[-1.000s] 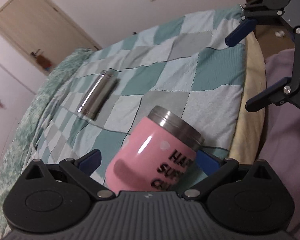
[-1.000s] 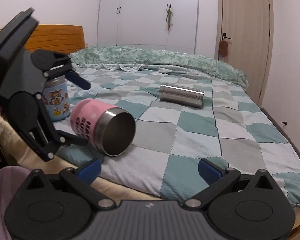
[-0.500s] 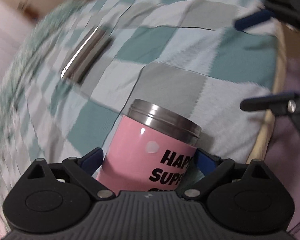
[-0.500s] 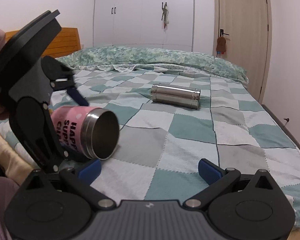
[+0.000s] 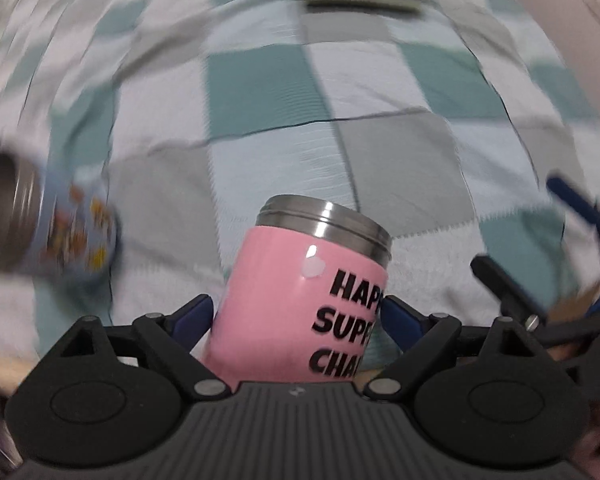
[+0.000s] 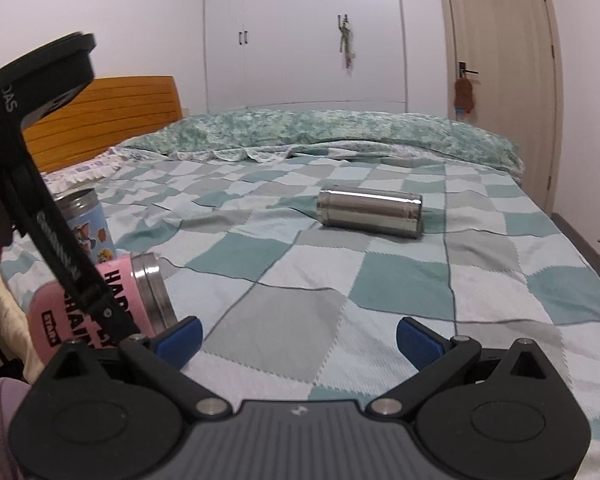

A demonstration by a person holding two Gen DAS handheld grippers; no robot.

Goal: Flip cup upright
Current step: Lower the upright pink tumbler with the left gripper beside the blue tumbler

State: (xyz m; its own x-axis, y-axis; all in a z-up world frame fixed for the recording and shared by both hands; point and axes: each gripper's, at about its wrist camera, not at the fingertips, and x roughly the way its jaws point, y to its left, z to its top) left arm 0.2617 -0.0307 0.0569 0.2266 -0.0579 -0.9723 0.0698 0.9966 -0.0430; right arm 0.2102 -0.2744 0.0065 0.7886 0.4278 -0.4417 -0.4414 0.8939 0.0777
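Note:
A pink cup (image 5: pixel 300 304) with a steel rim and black lettering is held in my left gripper (image 5: pixel 295 316), whose blue pads press its two sides. In the right wrist view the pink cup (image 6: pixel 115 292) lies tilted, its steel rim pointing right and slightly up, just above the bed's near left edge, with the left gripper's body in front of it. My right gripper (image 6: pixel 297 340) is open and empty over the quilt, to the right of the cup.
A blue cartoon cup (image 6: pixel 87 224) stands upright behind the pink cup; it also shows in the left wrist view (image 5: pixel 59 236). A steel cylinder cup (image 6: pixel 370 210) lies on its side mid-bed. The checked quilt (image 6: pixel 400 280) covers the bed; headboard, wardrobe and door stand behind.
My left gripper has swung round with the pink cup, so the blue cup came into its view. The cup's mouth has turned from facing the right camera towards the right and upward.

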